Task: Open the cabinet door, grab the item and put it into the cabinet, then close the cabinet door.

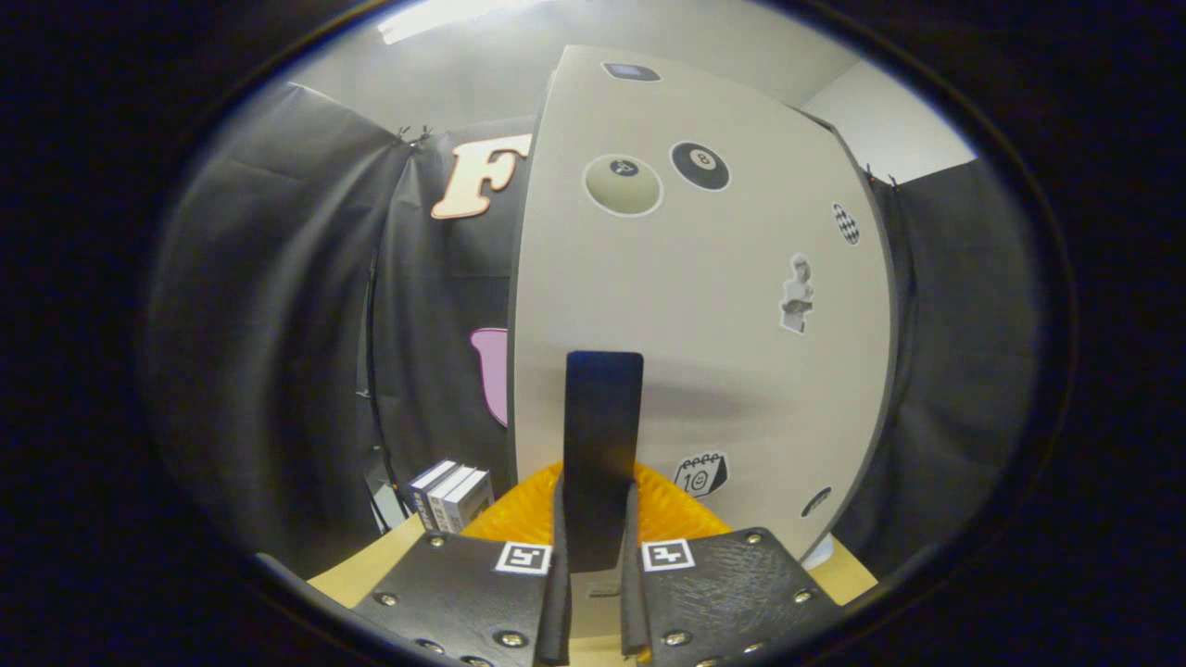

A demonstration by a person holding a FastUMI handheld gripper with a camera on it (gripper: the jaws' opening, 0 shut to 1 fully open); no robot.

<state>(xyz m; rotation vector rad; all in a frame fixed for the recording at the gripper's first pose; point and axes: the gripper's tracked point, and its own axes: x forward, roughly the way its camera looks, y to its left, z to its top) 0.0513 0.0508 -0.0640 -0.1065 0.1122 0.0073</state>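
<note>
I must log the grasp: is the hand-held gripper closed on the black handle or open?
Closed on it: the hand-held gripper has both fingers pressed against the sides of the black handle on the cabinet door.

A tall pale cabinet (pixel 704 306) stands upright just ahead of the gripper (pixel 598 519), its flat door closed and dotted with stickers, among them two billiard balls near the top and a small calendar low down. A flat, dark, rectangular item (pixel 602 445) stands upright between the gripper's two fingers, which press on its lower sides, its top rising in front of the door.
</note>
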